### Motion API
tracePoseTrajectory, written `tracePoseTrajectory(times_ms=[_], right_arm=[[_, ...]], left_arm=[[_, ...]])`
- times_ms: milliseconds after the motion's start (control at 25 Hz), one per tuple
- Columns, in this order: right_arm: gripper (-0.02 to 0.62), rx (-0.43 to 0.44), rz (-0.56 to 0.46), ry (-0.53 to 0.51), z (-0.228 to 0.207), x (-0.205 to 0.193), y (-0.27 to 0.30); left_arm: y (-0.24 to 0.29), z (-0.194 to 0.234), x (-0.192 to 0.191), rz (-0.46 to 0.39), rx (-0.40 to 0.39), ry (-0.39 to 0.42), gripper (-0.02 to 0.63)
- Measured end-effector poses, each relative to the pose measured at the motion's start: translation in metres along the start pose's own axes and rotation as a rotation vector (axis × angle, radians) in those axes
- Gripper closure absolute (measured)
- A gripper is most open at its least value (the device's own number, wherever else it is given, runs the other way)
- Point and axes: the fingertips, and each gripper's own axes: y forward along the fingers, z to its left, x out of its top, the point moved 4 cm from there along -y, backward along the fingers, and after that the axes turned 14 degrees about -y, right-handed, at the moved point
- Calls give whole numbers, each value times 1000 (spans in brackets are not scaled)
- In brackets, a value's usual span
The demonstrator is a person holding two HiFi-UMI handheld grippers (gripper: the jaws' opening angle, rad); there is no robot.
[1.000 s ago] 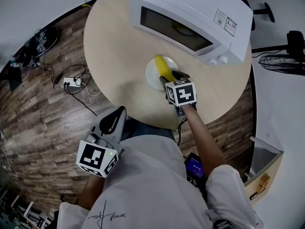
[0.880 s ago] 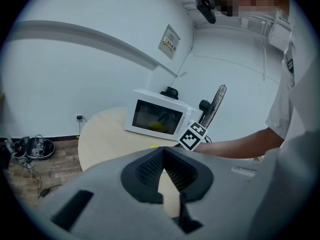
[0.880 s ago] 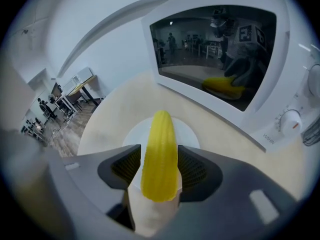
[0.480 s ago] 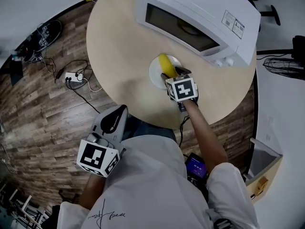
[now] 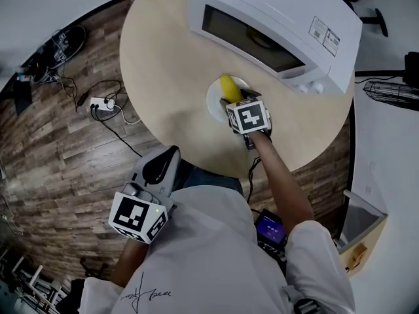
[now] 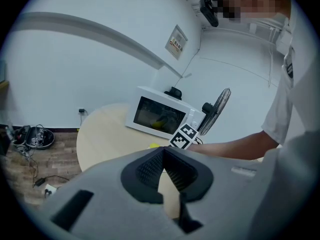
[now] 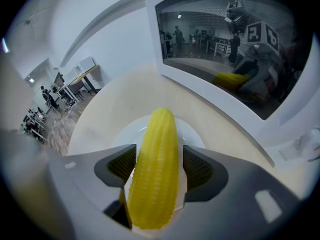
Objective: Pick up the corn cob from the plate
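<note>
A yellow corn cob [image 7: 155, 169] lies on a small white plate [image 7: 192, 131] on the round wooden table [image 5: 163, 77], in front of the microwave. My right gripper [image 7: 159, 166] points steeply down over it. Its jaws are opening and stand either side of the cob's near half, with a thin gap at the right pad [image 7: 197, 166]. From the head view the cob's far end [image 5: 227, 86] pokes out past the right gripper [image 5: 237, 100] and its marker cube. My left gripper [image 5: 162, 165] hangs off the table's near edge, fingertips together and holding nothing.
A white microwave [image 5: 275, 25] with its door closed stands just behind the plate [image 5: 214, 102]; its glass reflects the cob. Cables and a power strip [image 5: 98, 113] lie on the wooden floor at left. A fan [image 6: 217, 109] stands beyond the microwave.
My right gripper has sunk slightly toward the plate, hiding more of the cob. The left gripper has stayed in place.
</note>
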Motion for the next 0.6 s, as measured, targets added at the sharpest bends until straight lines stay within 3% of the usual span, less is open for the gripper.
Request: tracePoseTrajectory(times_ms=[600], right_arm=[[321,-36,40,-35,-1,1,4]], left_arm=[[-3,4,7,-29,2,-20,611]])
